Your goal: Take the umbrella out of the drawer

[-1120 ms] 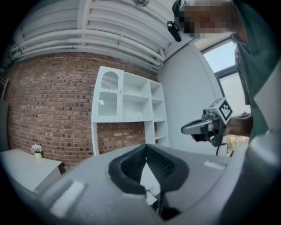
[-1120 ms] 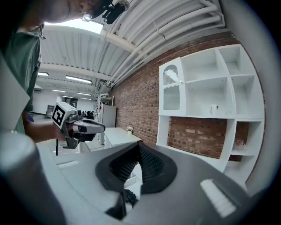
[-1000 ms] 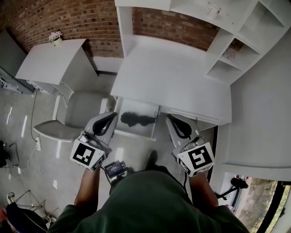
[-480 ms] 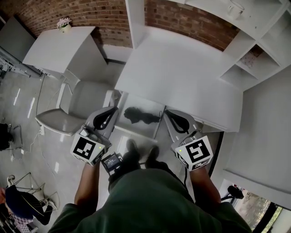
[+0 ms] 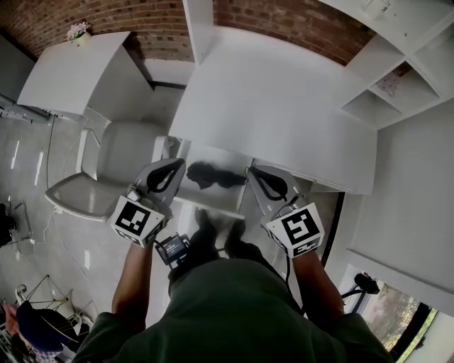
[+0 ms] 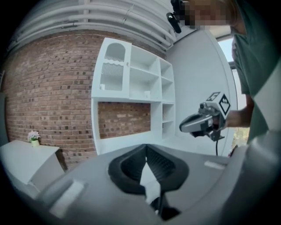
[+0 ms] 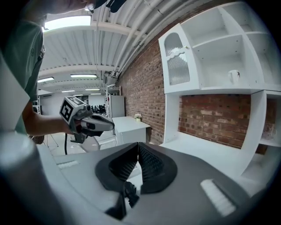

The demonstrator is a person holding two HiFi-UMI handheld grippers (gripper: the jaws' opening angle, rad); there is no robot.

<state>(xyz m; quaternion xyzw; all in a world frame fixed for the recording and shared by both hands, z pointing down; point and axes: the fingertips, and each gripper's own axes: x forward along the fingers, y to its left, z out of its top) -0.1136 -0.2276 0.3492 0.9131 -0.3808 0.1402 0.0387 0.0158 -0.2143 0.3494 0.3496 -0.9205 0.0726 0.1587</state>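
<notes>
In the head view the open drawer (image 5: 211, 207) juts out from under the front edge of the white desk (image 5: 284, 106), near the centre of the frame; the umbrella (image 5: 213, 176), a dark folded bundle, lies inside it, stretched across the drawer floor from left to right; the left gripper (image 5: 176, 167) hangs at the drawer's left edge and the right gripper (image 5: 254, 174) at its right edge, one on each side of the umbrella and both apart from it; each gripper view shows its ribbed black jaws pressed together at the tips with nothing gripped between them; both grippers point toward the desk and slightly downward; the person's dark shoes (image 5: 213, 234) stand on the floor just below the drawer front; a white chair (image 5: 113, 166) stands left of the desk, a white side table (image 5: 71, 74) bearing a small flower pot (image 5: 78, 30) fills the upper left, and white shelving (image 5: 397, 57) rises at the upper right against a brick wall (image 5: 284, 21)
</notes>
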